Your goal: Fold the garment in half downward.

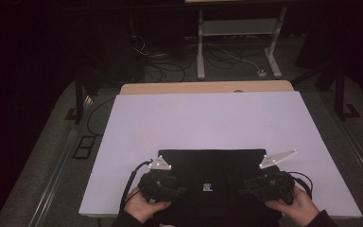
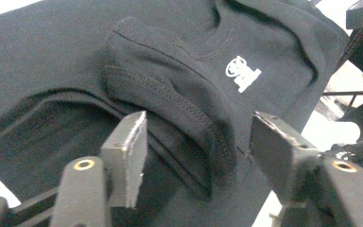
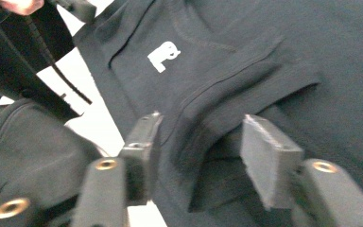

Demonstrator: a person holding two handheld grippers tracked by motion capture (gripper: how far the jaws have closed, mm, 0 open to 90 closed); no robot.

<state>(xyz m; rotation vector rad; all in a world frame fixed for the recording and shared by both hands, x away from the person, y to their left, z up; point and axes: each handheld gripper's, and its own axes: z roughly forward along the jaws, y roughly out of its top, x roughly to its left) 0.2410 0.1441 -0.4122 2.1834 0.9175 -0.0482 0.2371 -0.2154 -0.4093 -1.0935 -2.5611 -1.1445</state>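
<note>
Plainly, the black garment (image 1: 212, 175) lies folded flat at the near edge of the white tabletop (image 1: 208, 118), a dark rectangle with a small white logo (image 1: 207, 187) near its middle. In the left gripper view the logo (image 2: 242, 73) sits just below a rounded neckline seam, and a ribbed, stitched fold of the fabric (image 2: 170, 109) bulges up toward the camera. In the right gripper view the same logo (image 3: 163, 56) appears toward the upper left, and a thick doubled edge of cloth (image 3: 236, 90) runs diagonally across the frame.

The left gripper (image 1: 163, 184) rests on the garment's near left part, held by the person's left hand (image 1: 139, 205). Its jaws stand spread, with the ribbed fold lying in the gap between them; neither pad presses on the cloth. The right gripper (image 1: 267, 183) rests on the near right part, held by the right hand (image 1: 295, 205). Its jaws are likewise apart, one on each side of the doubled edge, with no pinch on it.

A grey three-cornered plate (image 1: 159, 164) tops the left gripper and another (image 1: 276, 158) tops the right, and a black cable (image 1: 131, 182) loops away from the left one.

Beyond the white surface a strip of wooden table edge (image 1: 208, 87) shows, and farther back, on the dim floor, stand the white legs of another table (image 1: 236, 42) amid loose cables (image 1: 170, 66).
</note>
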